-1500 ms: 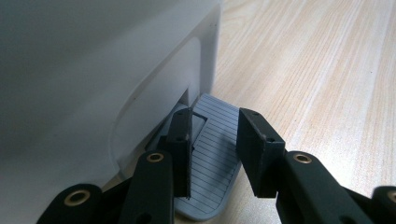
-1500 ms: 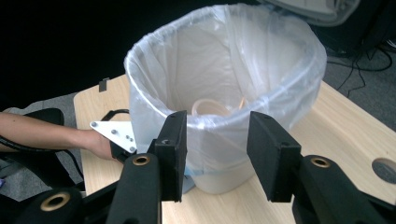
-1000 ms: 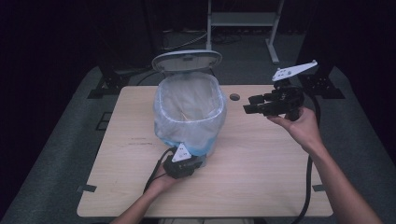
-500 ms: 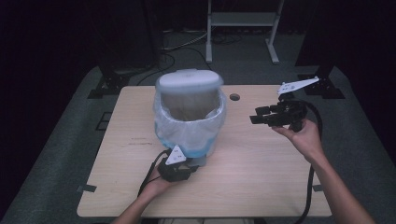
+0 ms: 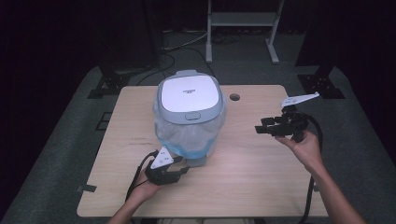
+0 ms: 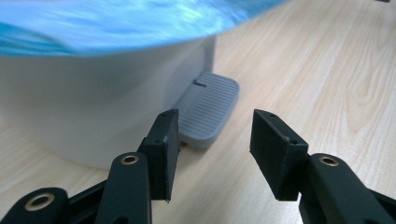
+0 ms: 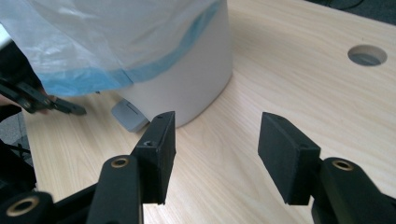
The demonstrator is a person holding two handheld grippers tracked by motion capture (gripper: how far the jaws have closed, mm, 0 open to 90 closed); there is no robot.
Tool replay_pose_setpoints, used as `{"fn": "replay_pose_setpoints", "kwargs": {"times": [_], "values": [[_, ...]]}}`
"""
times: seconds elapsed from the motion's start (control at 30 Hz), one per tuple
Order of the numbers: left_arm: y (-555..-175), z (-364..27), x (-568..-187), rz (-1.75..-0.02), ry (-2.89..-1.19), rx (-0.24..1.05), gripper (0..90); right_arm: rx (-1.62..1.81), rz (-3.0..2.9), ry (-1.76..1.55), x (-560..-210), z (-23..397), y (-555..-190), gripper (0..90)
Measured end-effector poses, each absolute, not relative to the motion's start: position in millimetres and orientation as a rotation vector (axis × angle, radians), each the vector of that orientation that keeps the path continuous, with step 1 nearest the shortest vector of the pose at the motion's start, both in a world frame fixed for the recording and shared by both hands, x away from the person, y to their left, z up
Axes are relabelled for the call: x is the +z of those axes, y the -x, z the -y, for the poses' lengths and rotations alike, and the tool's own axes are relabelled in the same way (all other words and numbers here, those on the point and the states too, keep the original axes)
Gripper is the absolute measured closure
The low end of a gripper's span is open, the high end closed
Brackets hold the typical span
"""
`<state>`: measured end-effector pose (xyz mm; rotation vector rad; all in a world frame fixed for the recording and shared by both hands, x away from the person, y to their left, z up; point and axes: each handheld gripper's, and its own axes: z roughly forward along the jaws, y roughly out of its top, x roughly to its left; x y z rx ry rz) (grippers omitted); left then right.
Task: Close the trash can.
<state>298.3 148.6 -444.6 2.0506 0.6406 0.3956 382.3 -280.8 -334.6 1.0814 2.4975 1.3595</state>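
Since the earlier frames, the white plastic lid (image 5: 188, 98) has dropped shut on the pale grey pedal bin (image 5: 189, 126), whose clear liner bag with a blue band (image 5: 187, 137) drapes over its rim. That bin stands on the light wooden table (image 5: 261, 177), left of the table's middle, its grey ribbed foot pedal (image 6: 208, 108) at its near base. Just before the pedal, the left hand-held gripper (image 6: 212, 147) is released, its jaws having just been opening with nothing between them. Well apart on the right, the right hand-held gripper (image 5: 261, 129), now lower, points at the bin, also released, its jaws having just widened on nothing.
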Motion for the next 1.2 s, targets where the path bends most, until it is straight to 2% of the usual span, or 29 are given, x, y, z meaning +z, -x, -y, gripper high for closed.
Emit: {"fn": "replay_pose_setpoints", "kwargs": {"times": [0.43, 1.2], "values": [[-302, -170, -439, -0.691, -2.032, 0.432, 49.4, 1.379, -2.454, -1.135, -360, 297, -373, 41.4], [-308, -201, -431, -0.771, -1.977, 0.478, 47.1, 1.356, -2.432, -1.217, -399, 320, -358, 41.7]]}}
